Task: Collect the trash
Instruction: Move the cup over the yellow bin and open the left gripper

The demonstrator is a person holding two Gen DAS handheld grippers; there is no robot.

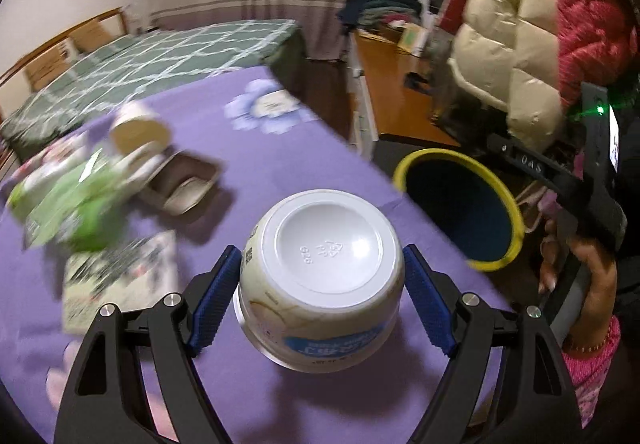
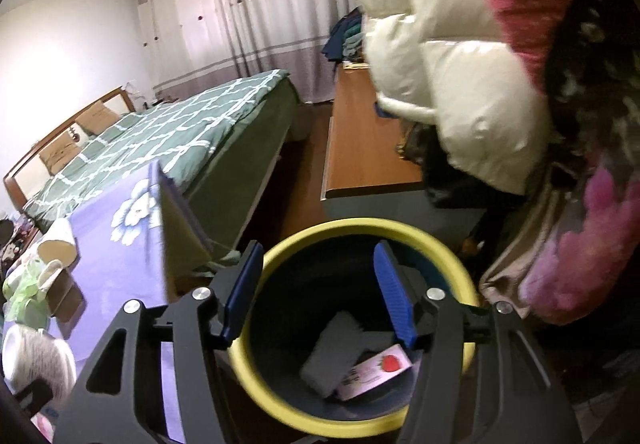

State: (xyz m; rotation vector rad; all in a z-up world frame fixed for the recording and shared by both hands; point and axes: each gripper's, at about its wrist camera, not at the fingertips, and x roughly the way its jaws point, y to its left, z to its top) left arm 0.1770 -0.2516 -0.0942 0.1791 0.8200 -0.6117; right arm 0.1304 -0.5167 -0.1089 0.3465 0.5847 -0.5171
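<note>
Left hand-held gripper (image 1: 320,284) clamps a slick cup (image 1: 320,280) beside the bin (image 1: 516,219); right hand-held gripper (image 2: 316,288) gapes empty; cup could slip, missing the bin.

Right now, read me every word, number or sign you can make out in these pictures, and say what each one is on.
"PP", inside a recycling triangle: moulded on the base of the white cup that the left gripper holds.
"0 4 5", roughly: on the black bar of the right gripper.
Blue label low on the cup's side: too blurred.
Strawberry wrapper in the yellow-rimmed bin: print too small.
Leaflet on the purple cloth: too blurred.
</note>
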